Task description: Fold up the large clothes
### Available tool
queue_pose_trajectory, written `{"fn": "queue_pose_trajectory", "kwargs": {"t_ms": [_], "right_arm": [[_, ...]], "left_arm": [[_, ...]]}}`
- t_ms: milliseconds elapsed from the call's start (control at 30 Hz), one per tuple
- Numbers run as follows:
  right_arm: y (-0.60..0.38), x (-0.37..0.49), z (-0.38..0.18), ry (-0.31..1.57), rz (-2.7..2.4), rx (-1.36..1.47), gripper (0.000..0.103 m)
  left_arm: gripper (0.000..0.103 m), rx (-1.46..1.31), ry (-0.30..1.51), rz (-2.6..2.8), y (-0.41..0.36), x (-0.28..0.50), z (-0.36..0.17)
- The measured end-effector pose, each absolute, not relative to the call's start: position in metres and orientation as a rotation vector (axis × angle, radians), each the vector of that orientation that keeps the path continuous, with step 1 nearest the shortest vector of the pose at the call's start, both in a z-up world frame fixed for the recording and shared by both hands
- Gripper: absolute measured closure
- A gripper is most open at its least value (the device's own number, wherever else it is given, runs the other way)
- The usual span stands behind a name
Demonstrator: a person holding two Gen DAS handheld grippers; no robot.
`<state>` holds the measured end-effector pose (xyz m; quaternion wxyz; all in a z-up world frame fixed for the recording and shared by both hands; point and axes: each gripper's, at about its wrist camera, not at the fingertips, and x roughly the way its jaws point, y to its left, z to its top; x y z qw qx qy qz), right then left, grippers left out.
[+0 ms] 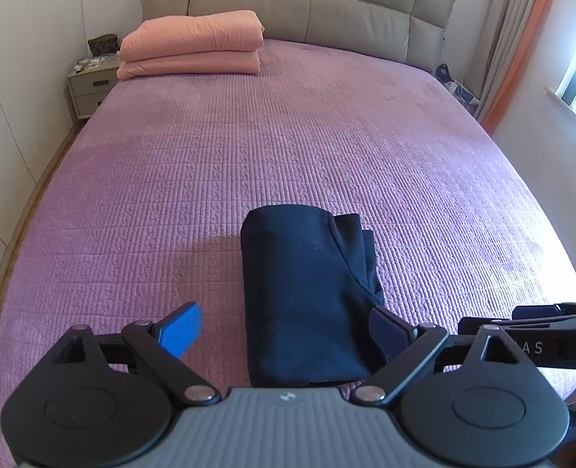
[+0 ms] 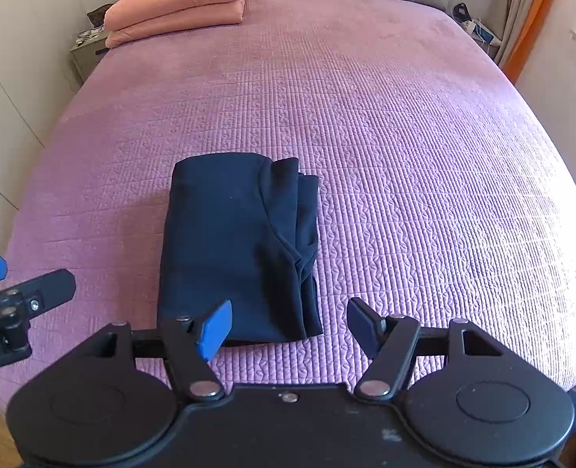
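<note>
1. Now the left gripper [image 1: 288, 325] hangs over the near edge of the bed, its jaws spread wide with nothing between the pads; the blue pad [image 1: 181, 328] sits over bare bedspread while the dark one overlaps the garment's near right corner in this view, whether touching I cannot tell.
2. Beside it, the right gripper [image 2: 288, 327] is likewise spread apart and empty, angled down at the same near edge.
3. Directly ahead of both lies the folded navy garment [image 2: 233, 249], a compact rectangle resting flat on the purple quilted bedspread [image 2: 405, 156], close to the foot of the bed.
4. Its long axis runs away from the grippers toward the headboard [image 1: 307, 11]; the neat fold is on its left side, while loose layered edges show along its right.
5. Judging by the views, the bundle sits centred before the left gripper and left of centre for the right, so the left looks slightly nearer its middle.
6. Farther off, a folded pink quilt [image 1: 190, 45] rests by the headboard, well apart from the garment.
7. The folding appears essentially finished.
</note>
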<state>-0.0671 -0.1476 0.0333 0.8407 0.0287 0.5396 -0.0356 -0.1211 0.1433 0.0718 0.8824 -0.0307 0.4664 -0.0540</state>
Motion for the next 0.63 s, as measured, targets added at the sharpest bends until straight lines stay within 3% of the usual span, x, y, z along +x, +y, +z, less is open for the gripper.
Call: {"fn": "queue_pose_trajectory", "kwargs": {"t_ms": [633], "right_arm": [[-0.14,-0.061,0.027,1.156,-0.093,0.064,0.025]], "left_arm": [[0.008,0.006,0.934,-0.097,0.158,-0.112,0.069]]}}
